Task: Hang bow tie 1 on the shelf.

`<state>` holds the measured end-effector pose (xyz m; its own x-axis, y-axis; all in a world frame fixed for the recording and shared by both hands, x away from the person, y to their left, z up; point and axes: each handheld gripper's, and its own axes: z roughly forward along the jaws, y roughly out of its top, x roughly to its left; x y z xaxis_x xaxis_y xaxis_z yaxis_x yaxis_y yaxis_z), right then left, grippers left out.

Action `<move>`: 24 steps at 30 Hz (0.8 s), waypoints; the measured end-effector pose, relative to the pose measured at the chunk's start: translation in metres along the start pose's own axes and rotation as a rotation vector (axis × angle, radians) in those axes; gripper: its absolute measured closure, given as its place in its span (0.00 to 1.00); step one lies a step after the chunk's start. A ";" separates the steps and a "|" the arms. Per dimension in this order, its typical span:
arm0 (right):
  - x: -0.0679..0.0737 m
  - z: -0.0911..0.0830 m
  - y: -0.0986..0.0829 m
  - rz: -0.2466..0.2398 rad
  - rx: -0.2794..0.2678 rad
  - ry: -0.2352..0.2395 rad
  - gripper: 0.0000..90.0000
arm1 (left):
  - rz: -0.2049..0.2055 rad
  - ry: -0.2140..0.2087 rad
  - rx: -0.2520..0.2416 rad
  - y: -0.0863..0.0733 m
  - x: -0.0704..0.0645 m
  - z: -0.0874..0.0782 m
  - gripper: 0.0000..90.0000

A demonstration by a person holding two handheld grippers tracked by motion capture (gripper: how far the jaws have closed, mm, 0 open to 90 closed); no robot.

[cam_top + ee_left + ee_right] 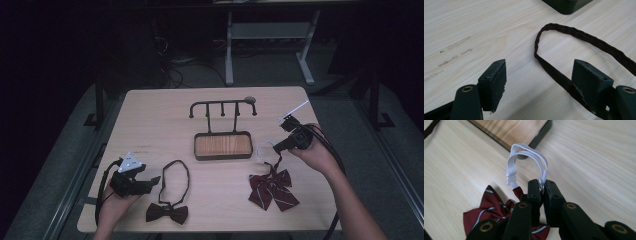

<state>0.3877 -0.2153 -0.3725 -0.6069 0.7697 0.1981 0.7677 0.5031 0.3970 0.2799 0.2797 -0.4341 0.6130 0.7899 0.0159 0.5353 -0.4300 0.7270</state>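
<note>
Right tongs [541, 185] are clamped on the white elastic loop [524, 157] of the striped bow tie [272, 187], which lies at lower right of the high view, its bow resting on the counter [150, 115]. The likely step is lifting this loop to a peg of the black hanger stand [222, 107] at frame centre.

Procedure:
1. Keep the grip near the loop's end, so the band opens into a wide arch.
2. Raise slowly; the elastic is thin, ribbed and stretchy (it may slip from flat pads).
3. Approach a peg from its free tip.

Left tongs [539, 82] stand wide open, low over the counter, with the strap of the dark bow tie [167, 212] passing between the jaws and under one of them, ungripped.

Materials: the stand has a thin black metal rail and a wood-grain tray [223, 145] with rounded corners. The dark strap [574, 35] is a soft, flat fabric band; the counter is pale matte laminate.
</note>
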 end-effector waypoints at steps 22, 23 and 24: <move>0.022 -0.035 0.012 -0.099 -0.048 0.015 0.93 | -0.006 0.002 -0.012 0.000 0.002 0.001 0.32; 0.023 -0.036 0.013 -0.104 -0.052 0.013 0.93 | -0.004 0.002 -0.012 0.000 0.002 0.001 0.32; 0.024 -0.038 0.014 -0.108 -0.053 0.009 0.93 | 0.001 0.003 -0.012 0.000 0.003 0.001 0.32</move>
<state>0.3757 -0.2045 -0.3285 -0.6876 0.7083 0.1598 0.6858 0.5612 0.4634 0.2823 0.2811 -0.4352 0.6118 0.7908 0.0181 0.5278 -0.4252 0.7353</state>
